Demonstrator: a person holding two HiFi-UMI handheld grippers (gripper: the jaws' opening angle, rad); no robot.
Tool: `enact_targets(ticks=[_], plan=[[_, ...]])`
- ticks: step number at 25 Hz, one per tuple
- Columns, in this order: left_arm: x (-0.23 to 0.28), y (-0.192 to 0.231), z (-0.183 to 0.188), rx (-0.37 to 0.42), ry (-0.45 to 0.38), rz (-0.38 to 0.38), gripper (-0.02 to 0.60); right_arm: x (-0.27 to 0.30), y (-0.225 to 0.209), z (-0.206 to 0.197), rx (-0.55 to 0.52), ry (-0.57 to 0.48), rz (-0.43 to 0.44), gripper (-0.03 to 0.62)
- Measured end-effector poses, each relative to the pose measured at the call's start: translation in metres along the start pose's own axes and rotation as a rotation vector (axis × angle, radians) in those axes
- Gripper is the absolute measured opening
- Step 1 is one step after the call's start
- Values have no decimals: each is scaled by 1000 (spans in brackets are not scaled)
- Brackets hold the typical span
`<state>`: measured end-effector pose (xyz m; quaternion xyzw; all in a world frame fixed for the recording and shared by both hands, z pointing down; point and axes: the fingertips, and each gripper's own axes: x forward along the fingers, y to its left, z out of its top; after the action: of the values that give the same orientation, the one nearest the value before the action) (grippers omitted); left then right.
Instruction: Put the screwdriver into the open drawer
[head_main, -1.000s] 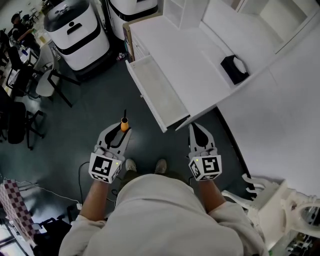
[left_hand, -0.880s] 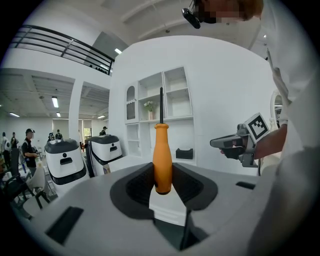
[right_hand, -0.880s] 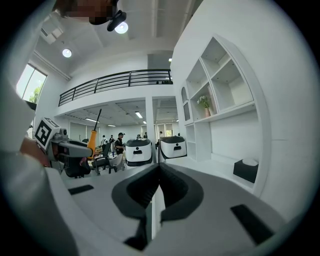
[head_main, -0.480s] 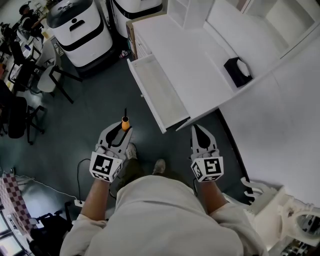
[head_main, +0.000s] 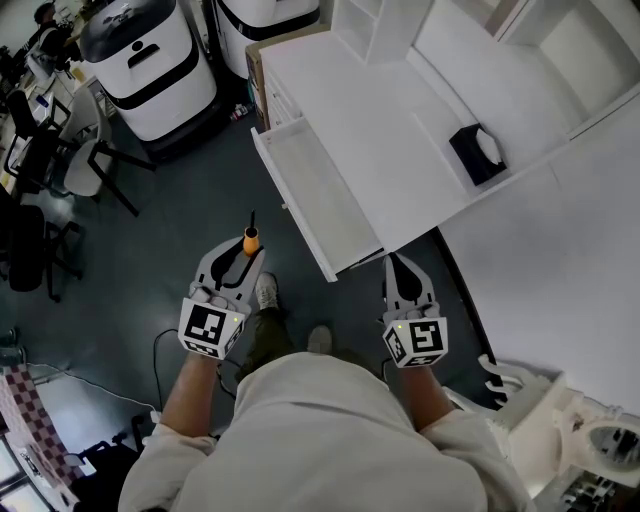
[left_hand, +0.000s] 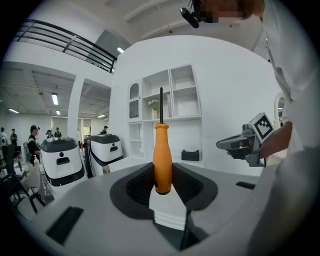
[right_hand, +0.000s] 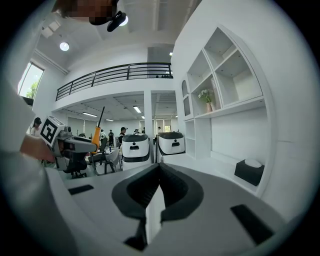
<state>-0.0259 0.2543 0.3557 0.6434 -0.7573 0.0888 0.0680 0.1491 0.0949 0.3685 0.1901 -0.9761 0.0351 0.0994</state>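
The open drawer (head_main: 318, 190) projects from the edge of the white tabletop (head_main: 372, 118) over the dark floor (head_main: 190, 200). Its white interior is bare.

Left claw (head_main: 245, 252): positioned left of the open drawer's front end, apart from it, over the floor. The jaws pinch the orange handle of the screwdriver (left_hand: 162, 159). The handle stands upright between the pads, with the black shaft pointing up. The screwdriver is outside the open drawer, level with its front corner and to the left of it.

Right claw (head_main: 396, 268): positioned just beyond the open drawer's front end, on the person's side, near the tabletop corner. The jaws are pressed together, with nothing between them.

A black box (head_main: 477, 153) with a white top sits on the tabletop, well to the right of the open drawer. Two white machines (head_main: 150, 62) with dark tops stand on the floor beyond the open drawer's far left side.
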Motion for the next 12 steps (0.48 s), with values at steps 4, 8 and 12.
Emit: enact_targets(ticks=[4,8,12], plan=[[18,33,4,-1,-11,-22,114,32,3,11,-4,-2,-25,3],[36,67,4,-2,-15,-44,114,67,10,21,-3,-7,-46,4],[54,99,1,-2,-15,-76,114,100,14,30,-3,-14,-77,5]])
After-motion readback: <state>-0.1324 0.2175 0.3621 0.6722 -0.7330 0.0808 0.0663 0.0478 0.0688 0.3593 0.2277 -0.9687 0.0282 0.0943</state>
